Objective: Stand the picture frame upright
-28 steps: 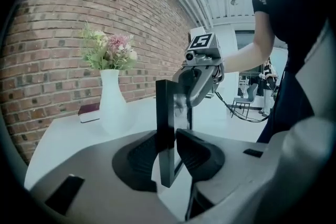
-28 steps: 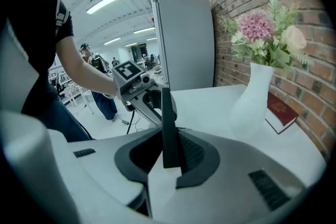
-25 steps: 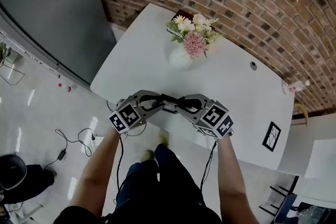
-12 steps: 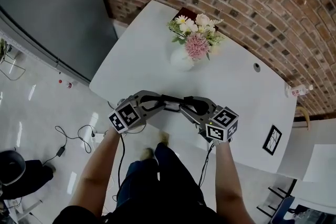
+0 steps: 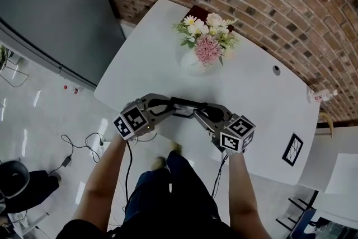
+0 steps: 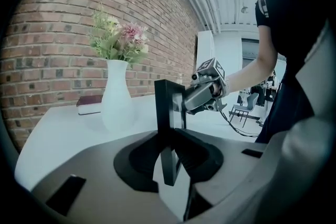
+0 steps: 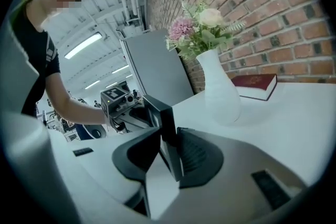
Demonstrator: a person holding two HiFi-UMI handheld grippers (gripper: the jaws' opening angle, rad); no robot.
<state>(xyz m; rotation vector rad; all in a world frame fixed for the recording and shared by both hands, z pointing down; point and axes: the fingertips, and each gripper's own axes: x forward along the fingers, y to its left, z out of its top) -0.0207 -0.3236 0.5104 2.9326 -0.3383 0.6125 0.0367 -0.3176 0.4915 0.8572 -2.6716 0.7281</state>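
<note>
Left tongs [image 5: 166, 107] and right tongs [image 5: 202, 113], both just closed, clamp opposite ends of the picture frame [image 5: 183, 103], its long axis running between them.

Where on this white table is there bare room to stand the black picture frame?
Widest bare patch: the white table between the white vase of flowers, the small round hole and the near edge. A narrower strip lies left of the vase. Crowded: behind the vase by the dark red book, and around the black picture frame.
</note>
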